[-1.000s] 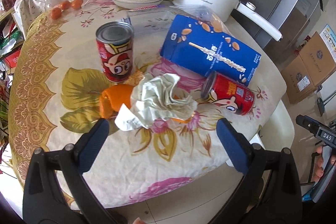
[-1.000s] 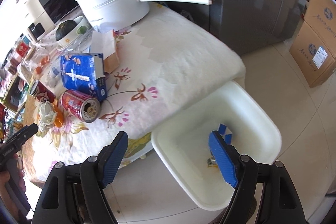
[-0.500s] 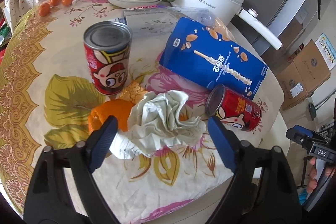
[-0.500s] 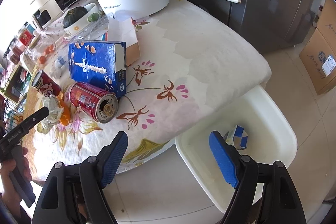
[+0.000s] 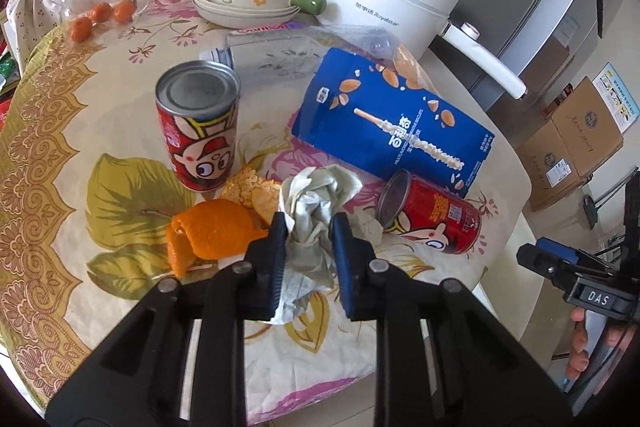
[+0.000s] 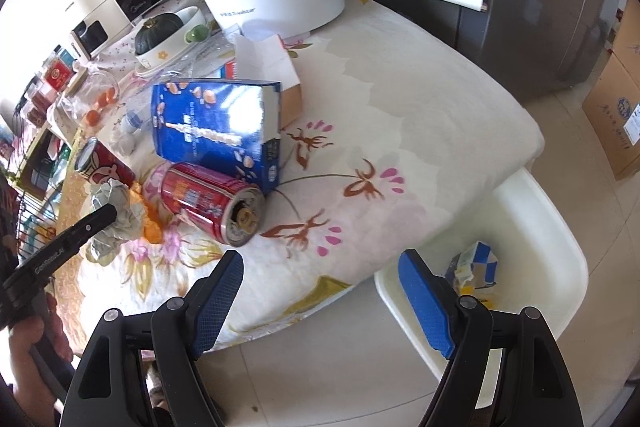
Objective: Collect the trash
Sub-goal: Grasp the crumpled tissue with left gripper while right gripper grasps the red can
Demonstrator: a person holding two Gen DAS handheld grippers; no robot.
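Crumpling grey-white tissue wad [image 5: 316, 211]

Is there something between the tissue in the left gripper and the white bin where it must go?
Yes. The lying red can is on the table between the tissue, held by the left gripper, and the bin, so lift over it.

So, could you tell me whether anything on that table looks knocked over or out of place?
Yes. One red can lies on its side beside the blue box, while its twin stands upright. Orange peel lies loose on the tablecloth beside the crumpled tissue.
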